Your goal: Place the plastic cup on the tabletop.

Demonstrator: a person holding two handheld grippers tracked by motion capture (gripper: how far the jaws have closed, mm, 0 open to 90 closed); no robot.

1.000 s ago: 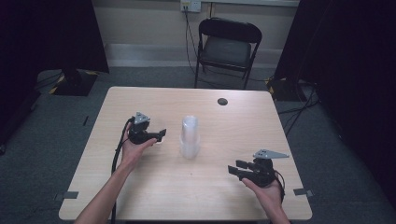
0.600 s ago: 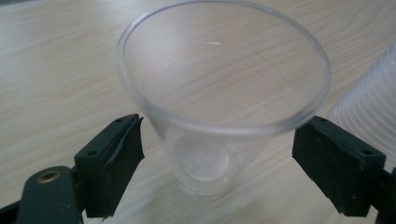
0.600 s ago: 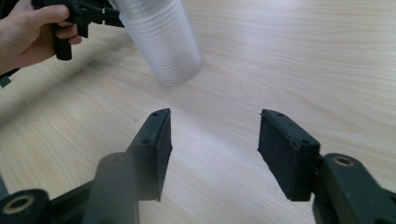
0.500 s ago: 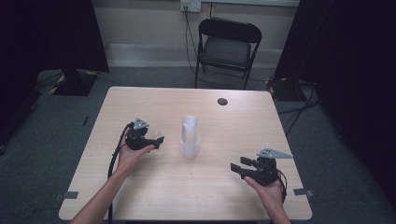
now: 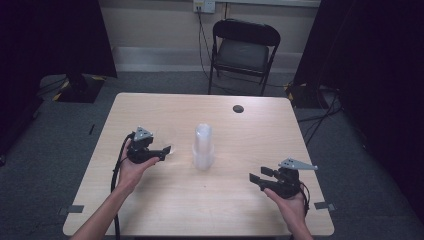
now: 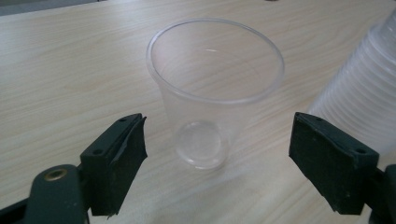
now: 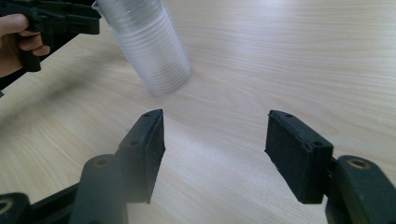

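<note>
Since the earlier high view: left gripper (image 5: pixel 165 149) drawn back from the stack of clear plastic cups (image 5: pixel 203 147) toward the person's side, jaws just closing a little yet spread wide, nothing pinched. Between and just beyond those jaws in the left gripper view, a single clear plastic cup (image 6: pixel 212 88), upright on the table (image 5: pixel 150 205), mouth up, untouched by either pad. Long axis vertical, straight ahead of the left gripper, with the stack just beside it on the right of that view. Right gripper (image 5: pixel 256 179) resting near the table's near right corner, jaws just opening further, spread with only bare table between them; stack well apart from it, up and to the left in the right gripper view (image 7: pixel 149 46). Left hand (image 5: pixel 134 167) clearly the nearer to both the lone cup and the stack. Judged: cup just set down and released.
</note>
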